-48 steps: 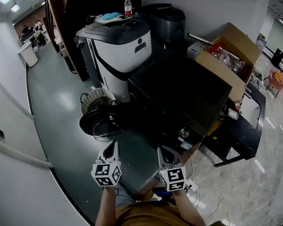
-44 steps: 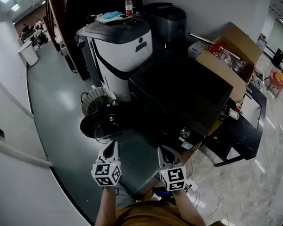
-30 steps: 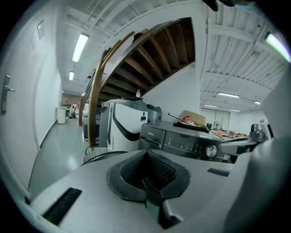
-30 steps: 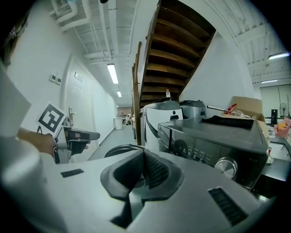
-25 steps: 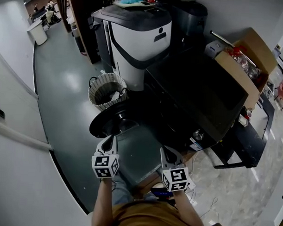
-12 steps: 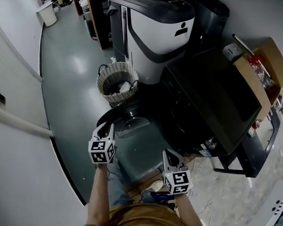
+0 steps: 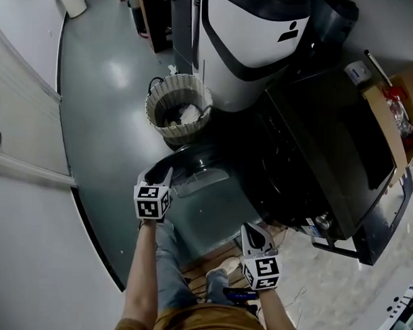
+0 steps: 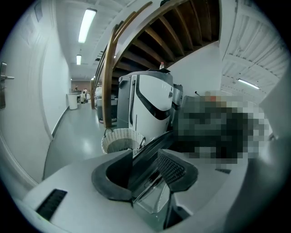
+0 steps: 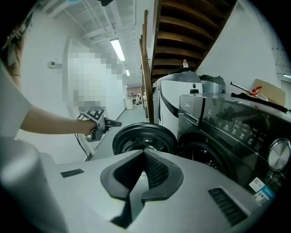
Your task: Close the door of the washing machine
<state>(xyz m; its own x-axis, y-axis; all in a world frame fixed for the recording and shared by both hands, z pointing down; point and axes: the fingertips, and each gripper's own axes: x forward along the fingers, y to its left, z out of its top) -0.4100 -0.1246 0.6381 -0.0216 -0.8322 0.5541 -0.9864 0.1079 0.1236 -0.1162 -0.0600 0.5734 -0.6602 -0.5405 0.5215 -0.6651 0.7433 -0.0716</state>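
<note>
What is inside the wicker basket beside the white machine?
The wicker basket holds a pale crumpled item, cloth or paper by its look. Its shadowed depths and anything under that item cannot be seen.

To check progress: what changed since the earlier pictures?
The left gripper reached forward to the edge of the open door; its jaws have just been opening, with that edge between them. The right gripper stays shut; the door stays open.

Appliance test corner in an office-like building, front-loading washing machine (image 7: 315,151) beside a large white-and-black machine (image 7: 255,41), wicker basket (image 7: 178,116), cardboard box (image 7: 405,100), glossy grey floor (image 7: 100,103), ceiling strip lights (image 8: 86,25) along a corridor, wooden staircase underside (image 8: 182,36) overhead.
</note>
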